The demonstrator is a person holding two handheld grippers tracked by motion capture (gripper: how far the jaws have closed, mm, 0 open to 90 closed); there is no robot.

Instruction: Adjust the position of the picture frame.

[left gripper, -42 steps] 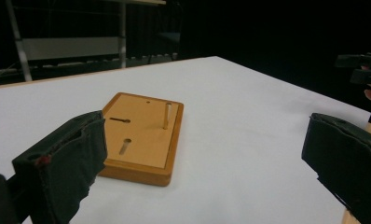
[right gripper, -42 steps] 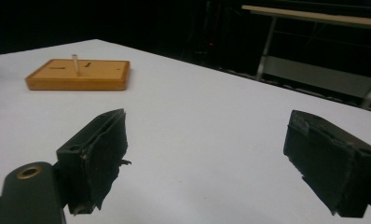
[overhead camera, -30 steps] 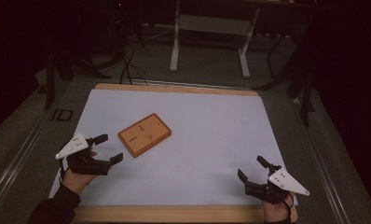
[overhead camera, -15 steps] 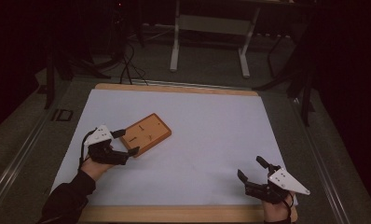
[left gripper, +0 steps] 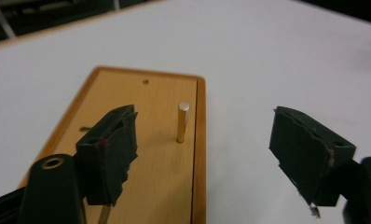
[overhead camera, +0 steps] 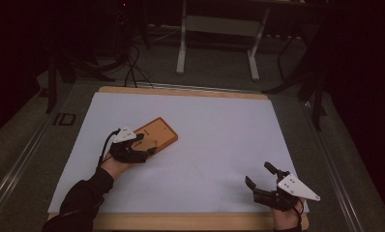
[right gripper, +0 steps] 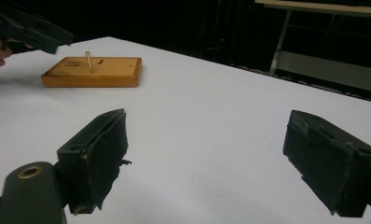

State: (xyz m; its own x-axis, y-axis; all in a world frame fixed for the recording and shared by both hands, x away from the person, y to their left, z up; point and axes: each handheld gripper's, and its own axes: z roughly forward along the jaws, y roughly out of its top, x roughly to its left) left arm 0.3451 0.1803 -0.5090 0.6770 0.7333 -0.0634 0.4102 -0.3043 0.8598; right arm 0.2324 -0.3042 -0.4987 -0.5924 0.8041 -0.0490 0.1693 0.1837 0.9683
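Left gripper view has the two black jaws of the left gripper (left gripper: 202,149) standing wide apart with nothing held between them. Between them, a little farther off, a small metal pin (left gripper: 182,122) stands upright in a wooden block (left gripper: 151,158). The pin rises near the block's right-hand edge in this view, closer to the left jaw than to the right one, and neither jaw touches it. The left jaw hangs over the block's top face, while the right jaw hangs over the white table sheet (left gripper: 277,56) beside the block. A small round hole and a short dark slot also mark the block's top.

From the high view, the left gripper (overhead camera: 144,145) sits at the near end of the wooden block (overhead camera: 160,133), which lies at a slant on the left half of the white sheet (overhead camera: 219,125). The person's left hand (overhead camera: 114,166) and dark sleeve come up from the bottom left.

The right gripper (overhead camera: 262,175) is well apart from the block, near the sheet's front right corner, its jaws spread wide and empty. In the right gripper view, those jaws (right gripper: 202,158) frame bare sheet, with the block (right gripper: 92,72) and its pin (right gripper: 88,60) far off at the upper left, beside the other gripper (right gripper: 27,32).
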